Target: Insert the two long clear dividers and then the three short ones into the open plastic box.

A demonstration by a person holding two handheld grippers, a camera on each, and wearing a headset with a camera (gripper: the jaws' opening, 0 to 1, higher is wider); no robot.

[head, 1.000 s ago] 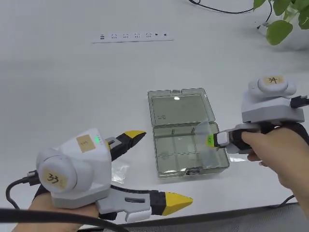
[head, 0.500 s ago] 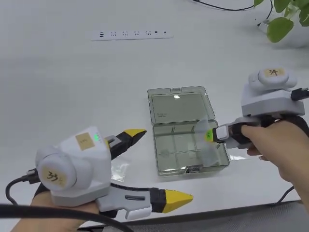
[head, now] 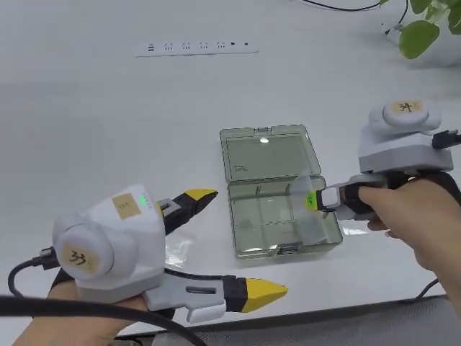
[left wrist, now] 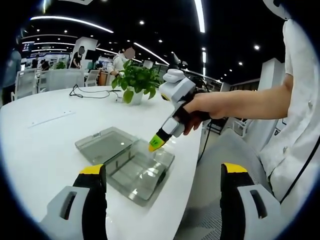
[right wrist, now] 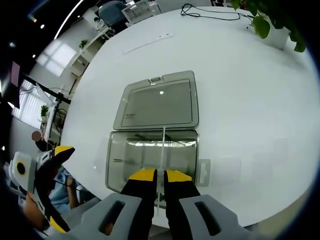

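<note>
partway through, by the look of it: clear divider [right wrist: 163, 150] pinched edge-on in the closed jaws of the right gripper [right wrist: 160, 173], low over the open box [head: 266, 158], left gripper [left wrist: 162, 169] spread empty, more clear pieces [head: 178, 254] waiting on the worktop [head: 108, 130].

A white counter [head: 108, 130] carries an open plastic box [head: 266, 155], loose clear dividers [head: 177, 252] beside it, a far power strip [head: 196, 47], a plant [head: 416, 40] and a cable [head: 338, 6].
</note>
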